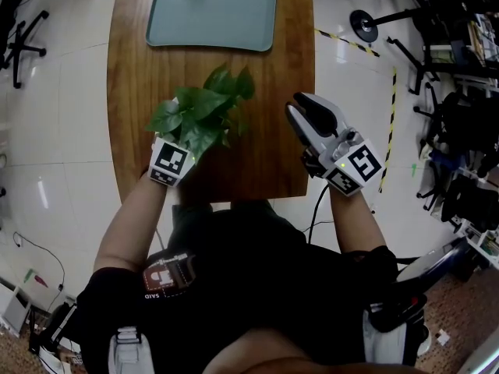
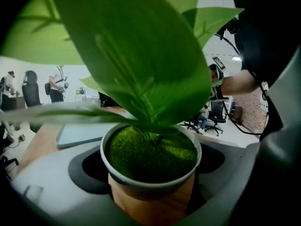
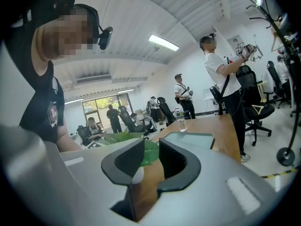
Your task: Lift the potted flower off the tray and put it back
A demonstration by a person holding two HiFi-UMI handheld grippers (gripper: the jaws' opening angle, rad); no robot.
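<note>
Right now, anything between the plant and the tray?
Nothing. The head view shows only bare table between the plant and the tray.

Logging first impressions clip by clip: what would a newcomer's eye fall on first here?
The leafy potted flower stands out first, gripped between the jaws of the left gripper at the near end of the wooden table. Next comes the empty blue-grey tray at the table's far end. The right gripper sits beside the plant, jaws apart with nothing between them.
</note>
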